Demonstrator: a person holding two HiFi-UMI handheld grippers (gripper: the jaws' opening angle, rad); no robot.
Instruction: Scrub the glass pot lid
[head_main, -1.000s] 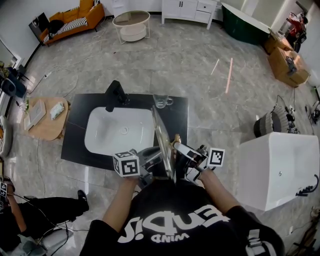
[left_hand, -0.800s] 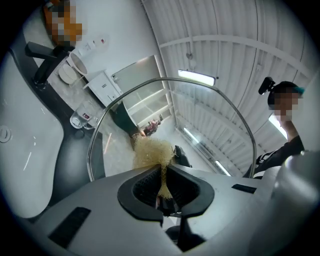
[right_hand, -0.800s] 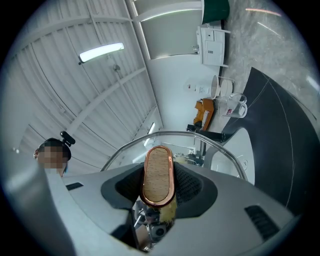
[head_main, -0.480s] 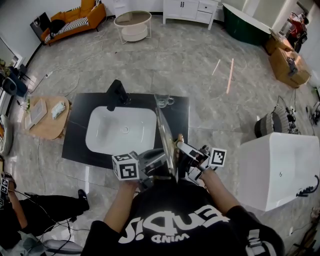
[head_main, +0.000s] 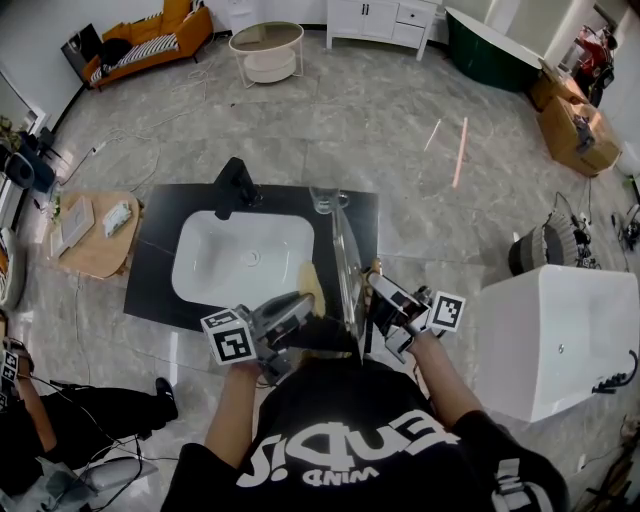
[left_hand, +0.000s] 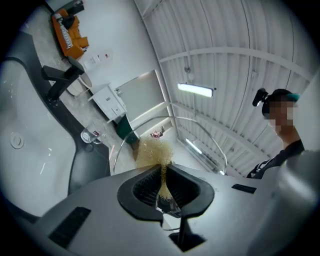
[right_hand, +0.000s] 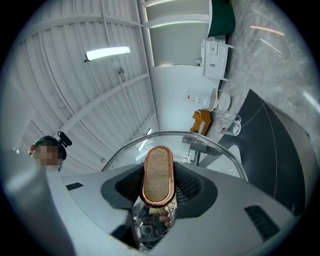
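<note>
Head view recorded the left gripper clamped on a yellow mesh scourer just beside the glass pot lid, which stood on edge over the white sink's right side, its wooden knob gripped firmly by the right gripper.

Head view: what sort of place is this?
Probably a staged studio or showroom, not a home kitchen: a freestanding sink counter mid-floor, a white bathtub beside it, an orange sofa beyond.
</note>
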